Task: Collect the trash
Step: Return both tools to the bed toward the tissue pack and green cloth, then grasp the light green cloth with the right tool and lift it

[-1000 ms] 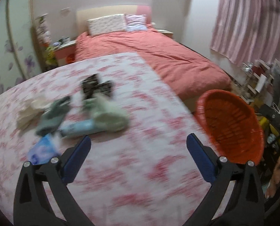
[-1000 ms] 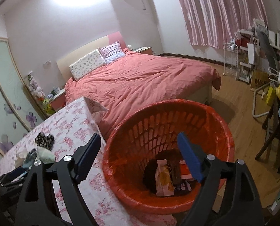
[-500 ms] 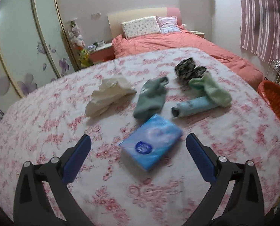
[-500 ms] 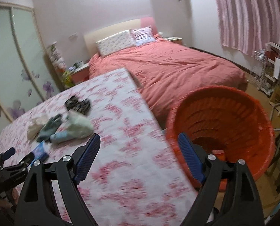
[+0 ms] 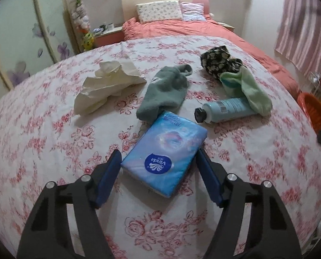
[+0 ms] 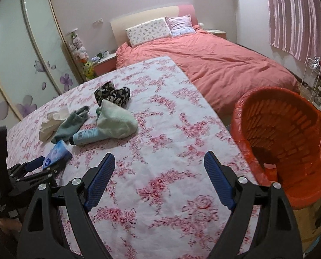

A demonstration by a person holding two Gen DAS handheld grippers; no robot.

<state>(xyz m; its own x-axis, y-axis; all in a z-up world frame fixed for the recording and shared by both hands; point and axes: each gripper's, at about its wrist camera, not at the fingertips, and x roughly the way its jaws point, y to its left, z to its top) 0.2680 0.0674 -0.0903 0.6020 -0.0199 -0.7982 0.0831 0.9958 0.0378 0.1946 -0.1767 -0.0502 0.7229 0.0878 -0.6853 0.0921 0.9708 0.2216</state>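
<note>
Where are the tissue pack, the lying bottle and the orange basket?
tissue pack [image 5: 163, 154], left wrist view, middle of its top face
bottle [image 5: 226, 110], left wrist view, its body
orange basket [image 6: 290, 129], right wrist view, inner wall

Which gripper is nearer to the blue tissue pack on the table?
Left. The left gripper is closing, its fingers on either side of the blue tissue pack. The right gripper hovers open over bare tablecloth, nearer the orange basket.
</note>
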